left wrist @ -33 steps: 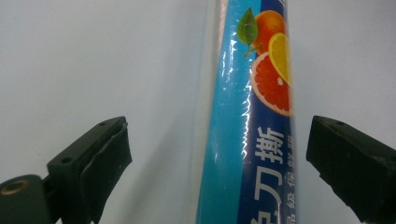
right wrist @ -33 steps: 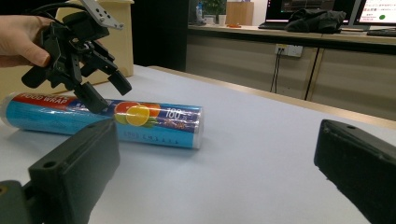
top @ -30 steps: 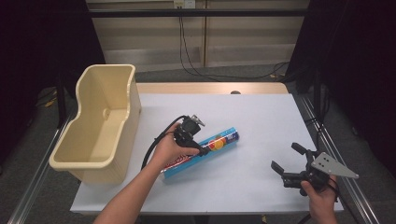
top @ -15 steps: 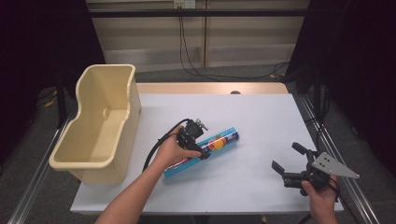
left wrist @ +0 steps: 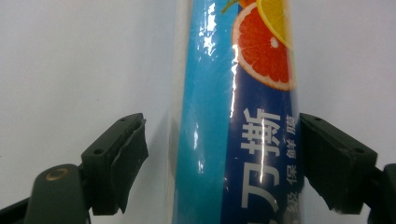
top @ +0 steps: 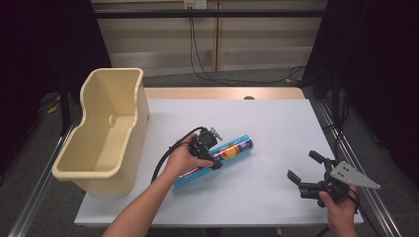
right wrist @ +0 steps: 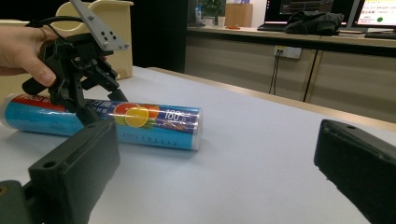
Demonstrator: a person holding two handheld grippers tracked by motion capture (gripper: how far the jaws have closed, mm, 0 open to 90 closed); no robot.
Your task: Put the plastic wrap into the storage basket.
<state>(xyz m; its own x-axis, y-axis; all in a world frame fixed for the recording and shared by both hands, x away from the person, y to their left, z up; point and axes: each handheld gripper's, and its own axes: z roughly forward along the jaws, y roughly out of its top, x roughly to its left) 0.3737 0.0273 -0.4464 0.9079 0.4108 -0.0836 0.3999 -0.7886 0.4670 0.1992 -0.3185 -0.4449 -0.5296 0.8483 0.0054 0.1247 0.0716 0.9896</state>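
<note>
High view: fixed overhead, facing forward and down across the table [top: 276,128]. Left gripper view: aimed straight down, very close — the blue roll [left wrist: 233,130] runs between its 2 jaws. Right gripper view: low, near table level, looking across at the roll [right wrist: 107,122] beyond its jaws — all 3 views share it.
</note>
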